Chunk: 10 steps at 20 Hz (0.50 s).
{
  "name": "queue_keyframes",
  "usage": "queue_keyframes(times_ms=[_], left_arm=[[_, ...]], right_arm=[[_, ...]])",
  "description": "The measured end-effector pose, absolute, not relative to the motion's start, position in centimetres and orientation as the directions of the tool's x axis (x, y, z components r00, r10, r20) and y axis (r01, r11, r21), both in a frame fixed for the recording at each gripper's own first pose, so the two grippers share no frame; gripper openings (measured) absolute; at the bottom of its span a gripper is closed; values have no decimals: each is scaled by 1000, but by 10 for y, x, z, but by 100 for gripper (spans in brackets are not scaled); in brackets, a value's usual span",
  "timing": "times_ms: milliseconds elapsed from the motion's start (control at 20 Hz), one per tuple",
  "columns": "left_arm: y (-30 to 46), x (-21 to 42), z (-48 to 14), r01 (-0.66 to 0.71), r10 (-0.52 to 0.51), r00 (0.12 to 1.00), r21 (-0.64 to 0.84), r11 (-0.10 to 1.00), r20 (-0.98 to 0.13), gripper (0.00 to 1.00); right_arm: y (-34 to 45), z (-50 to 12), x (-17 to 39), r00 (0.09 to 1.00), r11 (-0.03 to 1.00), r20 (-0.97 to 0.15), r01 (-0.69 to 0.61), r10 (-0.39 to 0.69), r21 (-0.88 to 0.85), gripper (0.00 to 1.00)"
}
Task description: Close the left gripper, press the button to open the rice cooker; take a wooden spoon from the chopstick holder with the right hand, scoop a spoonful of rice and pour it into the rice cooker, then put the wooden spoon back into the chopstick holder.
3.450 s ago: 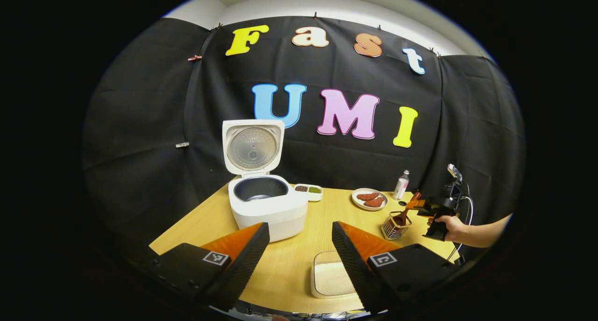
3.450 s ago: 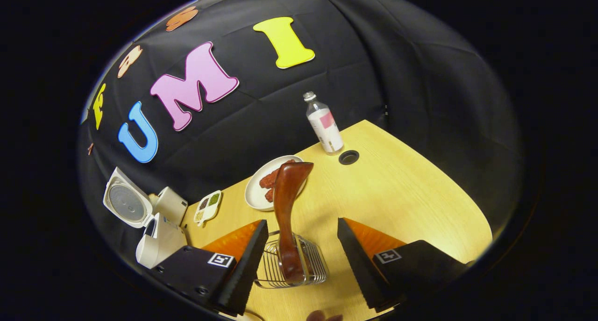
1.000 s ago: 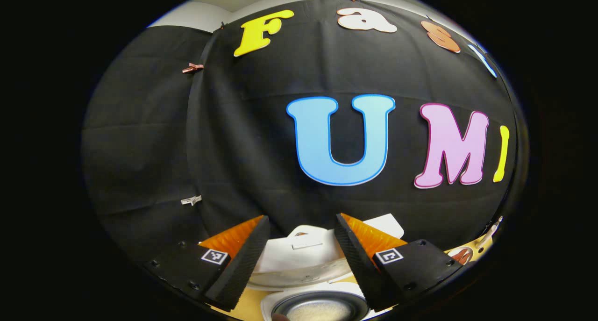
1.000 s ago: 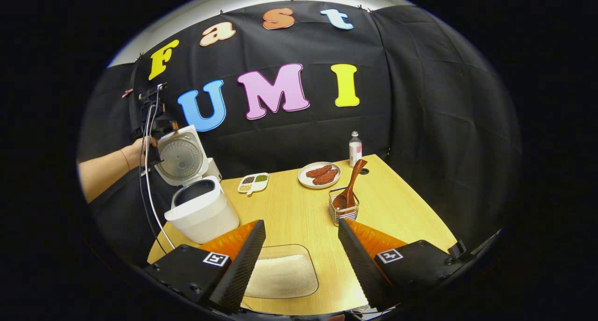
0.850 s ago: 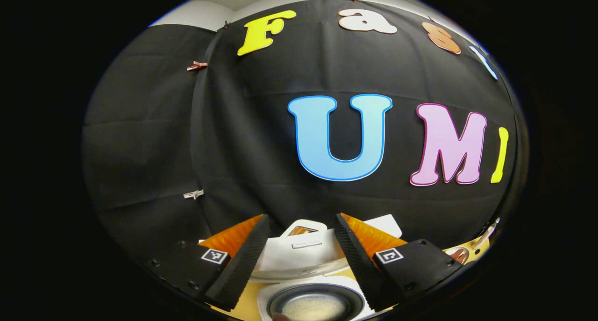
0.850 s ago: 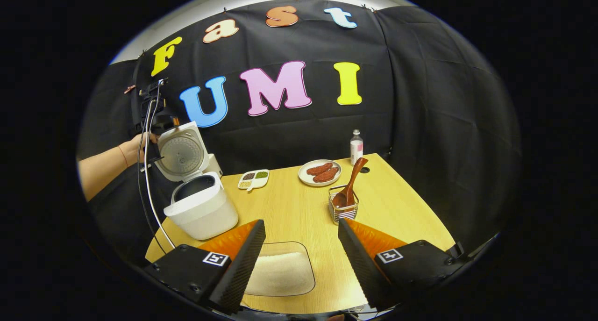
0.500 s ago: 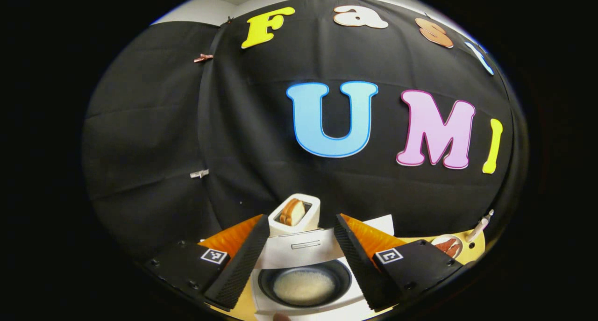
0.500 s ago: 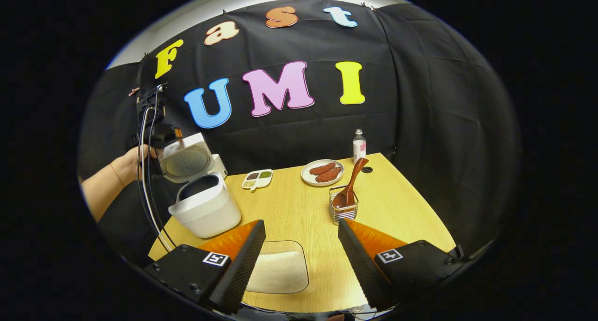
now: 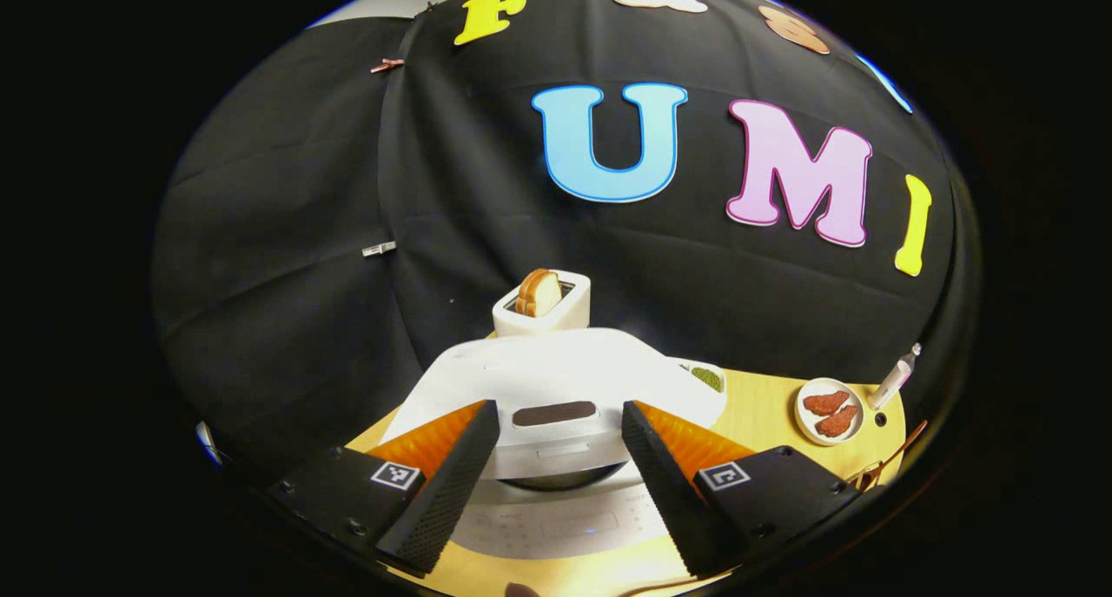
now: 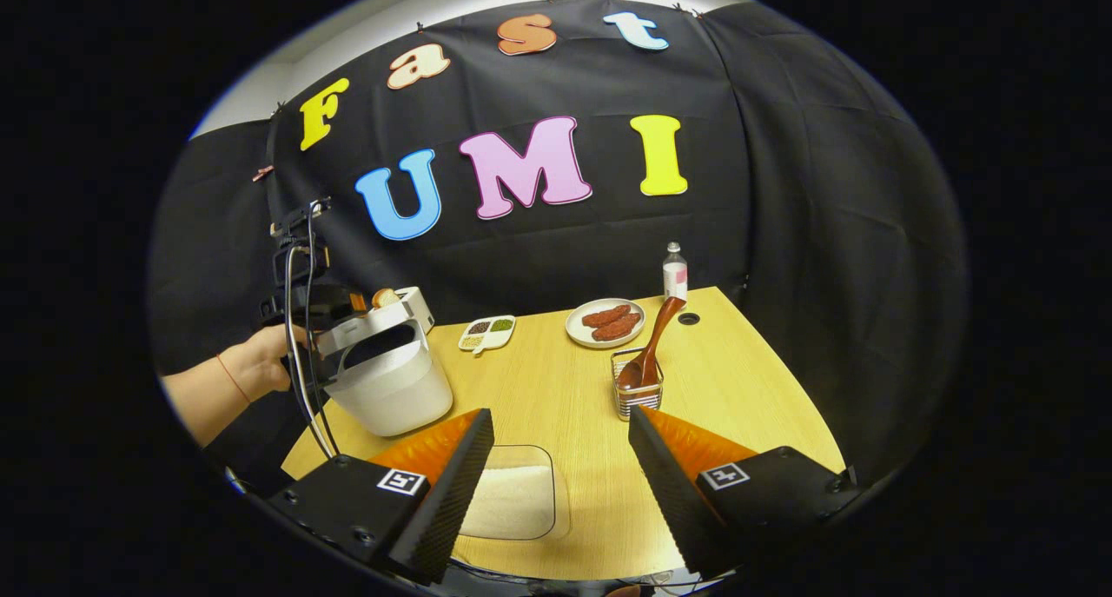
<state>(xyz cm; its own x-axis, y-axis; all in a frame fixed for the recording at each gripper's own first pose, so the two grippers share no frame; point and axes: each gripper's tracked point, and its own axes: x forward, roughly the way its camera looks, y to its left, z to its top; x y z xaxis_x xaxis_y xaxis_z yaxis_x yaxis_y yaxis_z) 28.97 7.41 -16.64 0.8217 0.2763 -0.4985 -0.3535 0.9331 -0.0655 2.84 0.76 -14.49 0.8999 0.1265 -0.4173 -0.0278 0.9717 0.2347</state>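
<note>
In the left gripper view the white rice cooker's lid (image 9: 556, 375) hangs low over the body (image 9: 556, 523), with a dark gap between them. My left gripper (image 9: 556, 484) is open, its fingers straddling the lid's front edge. In the right gripper view the rice cooker (image 10: 391, 393) stands at the table's left, its lid (image 10: 369, 323) tilted nearly down. A hand (image 10: 261, 358) holds the left gripper (image 10: 304, 306) against it. The wooden spoon (image 10: 653, 336) stands in the wire chopstick holder (image 10: 637, 390). My right gripper (image 10: 560, 484) is open above the clear rice tray (image 10: 512, 497).
A toaster (image 9: 543, 301) with bread stands behind the cooker. A plate of sausages (image 10: 605, 321), a bottle (image 10: 675, 280), a small divided dish (image 10: 486, 332) and a table hole (image 10: 688, 318) lie along the wooden table's back (image 10: 539, 388). The left gripper's cable hangs by the cooker.
The spoon went into the holder and my right gripper drew back over the rice tray. My left gripper went to the upright lid and has swung it down almost onto the cooker.
</note>
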Motion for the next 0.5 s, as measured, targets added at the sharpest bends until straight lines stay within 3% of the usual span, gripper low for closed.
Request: queue_keyframes(times_ms=[250,500], left_arm=[[66,280,-221,-384,233,739,-110,917,-632,100],[71,284,-236,-374,236,724,-81,924,-649,100]], right_arm=[[-7,-151,23,896,973,-430,-7,109,232,99],[-15,-156,23,893,974,-439,5,96,225,99]])
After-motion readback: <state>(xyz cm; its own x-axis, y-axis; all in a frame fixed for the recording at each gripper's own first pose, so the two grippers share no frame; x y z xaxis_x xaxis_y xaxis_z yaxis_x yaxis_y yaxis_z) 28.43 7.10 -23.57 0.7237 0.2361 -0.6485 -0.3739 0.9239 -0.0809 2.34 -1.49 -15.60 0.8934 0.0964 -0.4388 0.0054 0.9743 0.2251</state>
